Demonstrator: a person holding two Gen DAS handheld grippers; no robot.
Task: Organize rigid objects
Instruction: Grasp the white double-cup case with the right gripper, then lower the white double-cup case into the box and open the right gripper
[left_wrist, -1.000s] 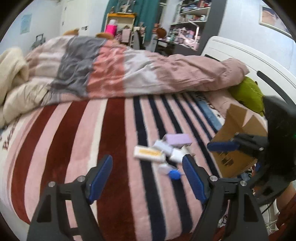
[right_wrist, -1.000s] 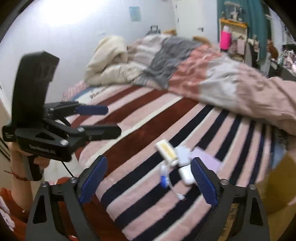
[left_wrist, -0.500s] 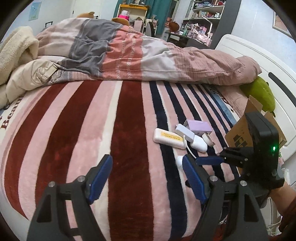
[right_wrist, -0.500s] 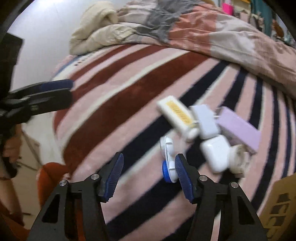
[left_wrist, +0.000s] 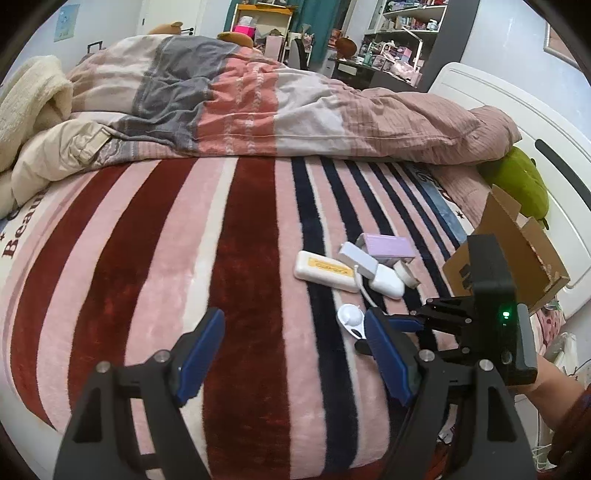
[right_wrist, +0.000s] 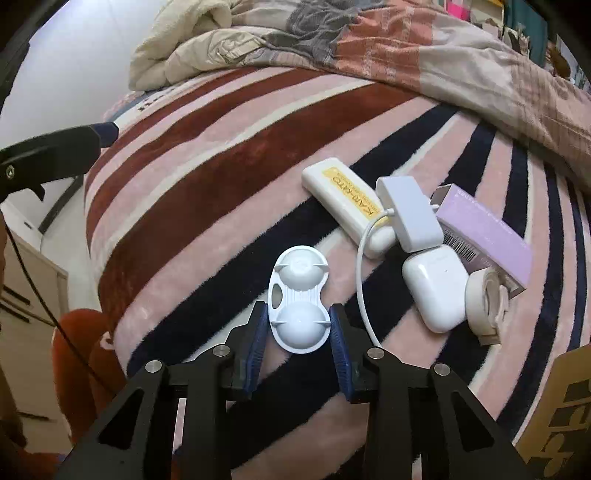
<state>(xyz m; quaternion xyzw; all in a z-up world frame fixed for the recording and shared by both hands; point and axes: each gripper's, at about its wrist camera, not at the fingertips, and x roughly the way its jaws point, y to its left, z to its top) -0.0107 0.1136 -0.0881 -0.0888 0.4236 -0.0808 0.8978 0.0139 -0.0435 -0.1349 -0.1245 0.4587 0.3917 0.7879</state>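
A white two-cup plastic case (right_wrist: 298, 299) lies on the striped blanket (right_wrist: 207, 177); it also shows in the left wrist view (left_wrist: 351, 318). My right gripper (right_wrist: 299, 328) is shut on its near end, pads against both sides. Beyond lie a white bar with a yellow label (right_wrist: 345, 199), a white charger with cable (right_wrist: 410, 218), a white earbud case (right_wrist: 436, 291), a tape roll (right_wrist: 485, 299) and a lilac box (right_wrist: 484, 240). My left gripper (left_wrist: 295, 347) is open and empty above the blanket, left of the pile.
A cardboard box (left_wrist: 517, 251) stands at the bed's right edge, by a green plush (left_wrist: 521, 181). A rumpled duvet (left_wrist: 258, 107) covers the far half of the bed. The bed's near edge drops off just below my grippers.
My right gripper moved down to the white two-cup case and closed on it. My left gripper drifted slightly, still open.
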